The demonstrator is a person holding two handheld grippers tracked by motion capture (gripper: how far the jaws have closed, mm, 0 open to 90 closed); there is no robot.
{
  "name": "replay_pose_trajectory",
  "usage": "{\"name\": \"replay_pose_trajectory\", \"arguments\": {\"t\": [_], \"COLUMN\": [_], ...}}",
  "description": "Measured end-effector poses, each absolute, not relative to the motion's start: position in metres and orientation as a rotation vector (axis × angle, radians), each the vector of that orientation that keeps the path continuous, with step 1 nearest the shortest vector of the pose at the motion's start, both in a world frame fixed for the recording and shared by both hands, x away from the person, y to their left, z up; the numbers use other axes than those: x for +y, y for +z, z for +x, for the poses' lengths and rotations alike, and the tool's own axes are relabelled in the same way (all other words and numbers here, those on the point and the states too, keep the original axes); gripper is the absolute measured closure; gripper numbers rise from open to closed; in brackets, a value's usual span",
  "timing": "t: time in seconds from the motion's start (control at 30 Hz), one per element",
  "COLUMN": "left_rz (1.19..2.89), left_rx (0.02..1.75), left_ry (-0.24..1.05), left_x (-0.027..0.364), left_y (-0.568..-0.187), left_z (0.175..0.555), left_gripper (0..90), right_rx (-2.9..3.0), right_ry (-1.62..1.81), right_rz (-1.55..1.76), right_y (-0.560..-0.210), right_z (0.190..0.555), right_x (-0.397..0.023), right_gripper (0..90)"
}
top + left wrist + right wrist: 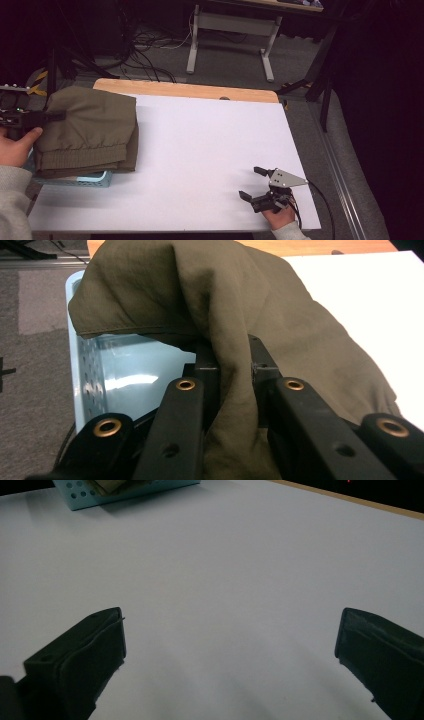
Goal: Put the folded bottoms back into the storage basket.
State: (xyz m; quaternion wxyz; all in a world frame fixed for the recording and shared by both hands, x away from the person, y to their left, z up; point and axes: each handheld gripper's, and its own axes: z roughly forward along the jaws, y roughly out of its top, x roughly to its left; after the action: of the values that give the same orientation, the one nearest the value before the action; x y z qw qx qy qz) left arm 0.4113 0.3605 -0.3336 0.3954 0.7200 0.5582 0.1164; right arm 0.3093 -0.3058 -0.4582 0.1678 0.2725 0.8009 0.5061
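Observation:
An olive-green folded garment (90, 130) lies draped over a light blue perforated basket (95, 179) at the table's left edge. My left gripper (55, 116) reaches in from the left, shut on a fold of the garment (230, 390), whose cloth bunches between the jaws above the basket's wall (90, 385). My right gripper (252, 183) rests low over the white table top (200, 150) near the front right corner. It stands open (227, 645) with nothing between its pads, and the basket (100, 490) sits far ahead of it.
A wooden strip (185, 90) borders the table's far edge. Beyond it stand a white desk frame (230, 35) and tangled cables (145, 45) on grey carpet. A metal rail (345, 175) runs along the floor at the right.

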Motion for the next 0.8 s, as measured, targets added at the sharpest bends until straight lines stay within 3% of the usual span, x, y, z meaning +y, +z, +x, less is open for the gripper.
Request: {"name": "replay_pose_trajectory", "arguments": {"t": [0.8], "left_rz": [1.896], "left_rx": [1.43], "left_ry": [0.256], "left_x": [0.374], "left_y": [-0.349], "left_z": [0.429], "left_gripper": [80.6], "right_rx": [2.266], "right_ry": [1.418], "right_rz": [0.788], "right_y": [-0.458], "right_z": [0.31], "right_x": [-0.307], "right_gripper": [0.5]}}
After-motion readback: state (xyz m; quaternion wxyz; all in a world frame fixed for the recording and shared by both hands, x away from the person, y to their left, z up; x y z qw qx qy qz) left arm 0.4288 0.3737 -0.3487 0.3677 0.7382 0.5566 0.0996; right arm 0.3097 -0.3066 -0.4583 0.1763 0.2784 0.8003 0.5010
